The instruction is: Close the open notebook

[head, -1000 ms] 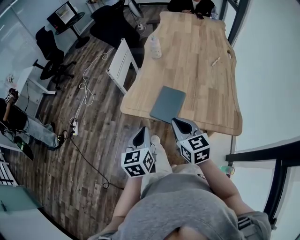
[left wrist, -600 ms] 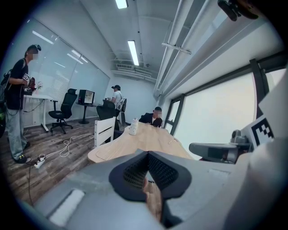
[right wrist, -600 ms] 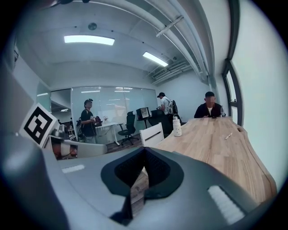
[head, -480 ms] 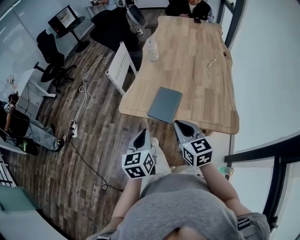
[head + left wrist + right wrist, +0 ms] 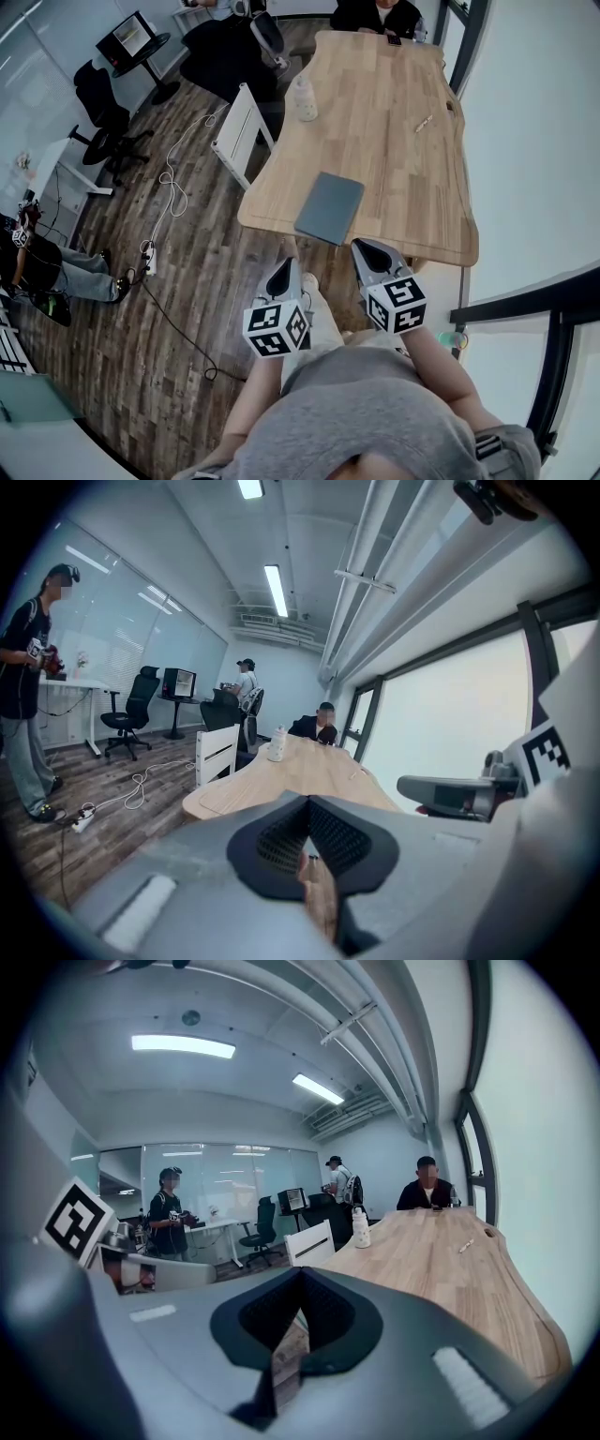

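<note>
The grey notebook (image 5: 329, 208) lies closed and flat near the front edge of the wooden table (image 5: 394, 122). My left gripper (image 5: 283, 265) hangs over the floor just short of that edge, left of the notebook, shut with nothing in it. My right gripper (image 5: 361, 246) is shut and empty too, its tip close to the notebook's near right corner without touching it. In the left gripper view the left gripper (image 5: 307, 803) shows its jaws together, and they hide the notebook. The right gripper (image 5: 300, 1279) looks the same in its own view.
A white bottle (image 5: 302, 97) and a pen (image 5: 425, 123) sit farther along the table. A seated person (image 5: 380, 14) is at the far end. A white chair (image 5: 239, 131) stands beside the table's left edge, with cables (image 5: 172, 178) on the floor and another person (image 5: 47, 267) at far left.
Both grippers have drifted slightly back from the table edge towards my body. The notebook lies closed as before.
</note>
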`<state>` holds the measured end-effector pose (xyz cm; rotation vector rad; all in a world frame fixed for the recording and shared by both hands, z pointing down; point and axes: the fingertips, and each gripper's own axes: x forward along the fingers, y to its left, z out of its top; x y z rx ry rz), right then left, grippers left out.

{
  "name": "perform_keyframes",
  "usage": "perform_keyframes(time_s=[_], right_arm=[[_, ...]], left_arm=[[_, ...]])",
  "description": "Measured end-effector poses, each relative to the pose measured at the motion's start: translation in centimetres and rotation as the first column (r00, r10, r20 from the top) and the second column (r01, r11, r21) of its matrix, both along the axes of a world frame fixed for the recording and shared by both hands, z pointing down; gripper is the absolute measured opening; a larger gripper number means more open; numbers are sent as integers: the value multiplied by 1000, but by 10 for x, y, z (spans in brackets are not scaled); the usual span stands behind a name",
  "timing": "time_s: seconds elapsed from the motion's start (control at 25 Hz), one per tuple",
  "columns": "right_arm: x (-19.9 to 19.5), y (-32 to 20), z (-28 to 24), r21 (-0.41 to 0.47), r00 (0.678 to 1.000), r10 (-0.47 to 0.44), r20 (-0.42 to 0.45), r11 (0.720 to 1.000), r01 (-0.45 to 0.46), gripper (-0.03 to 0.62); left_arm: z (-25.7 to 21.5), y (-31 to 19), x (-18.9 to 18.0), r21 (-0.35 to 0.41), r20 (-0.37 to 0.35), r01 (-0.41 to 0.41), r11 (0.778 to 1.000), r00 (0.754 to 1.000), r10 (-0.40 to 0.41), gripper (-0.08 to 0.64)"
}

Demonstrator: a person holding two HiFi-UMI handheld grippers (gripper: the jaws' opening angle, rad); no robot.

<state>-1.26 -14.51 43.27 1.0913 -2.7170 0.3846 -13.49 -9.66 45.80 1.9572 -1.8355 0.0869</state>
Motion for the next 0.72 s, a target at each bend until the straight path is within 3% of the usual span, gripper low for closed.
perform_keyframes(time_s=[0.72], right_arm=[[-6,-2,-2,27,1000,-17,-3,999,17,0]], left_arm=[[2,-7,-2,-5,0,-13,1000,1000,13,3]])
